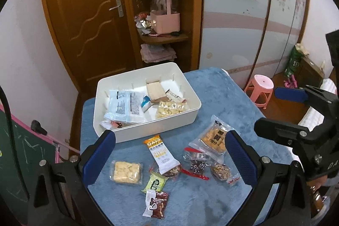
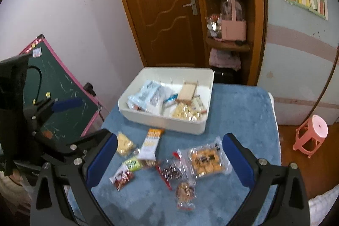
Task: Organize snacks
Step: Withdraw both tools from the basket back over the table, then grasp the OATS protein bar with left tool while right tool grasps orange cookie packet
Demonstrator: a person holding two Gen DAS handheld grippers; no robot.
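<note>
**Snacks half sorted on the blue worktop**

Both grippers hang wide open and empty over the worktop [image 1: 222,99]: we see the left gripper [image 1: 169,154] framing the oat bar [image 1: 161,154] and the right gripper [image 2: 169,159] above the biscuit pack [image 2: 206,159]. Loose snacks, among them a brown packet [image 1: 156,204], lie near us; the white bin [image 1: 190,118] behind holds several packets.

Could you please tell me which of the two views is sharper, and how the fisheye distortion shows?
Left wrist view: sharp, print on the oat bar legible. Right wrist view: motion-blurred, the snack packets and white bin smeared. Both: wooden door bowed, dark corners.
</note>
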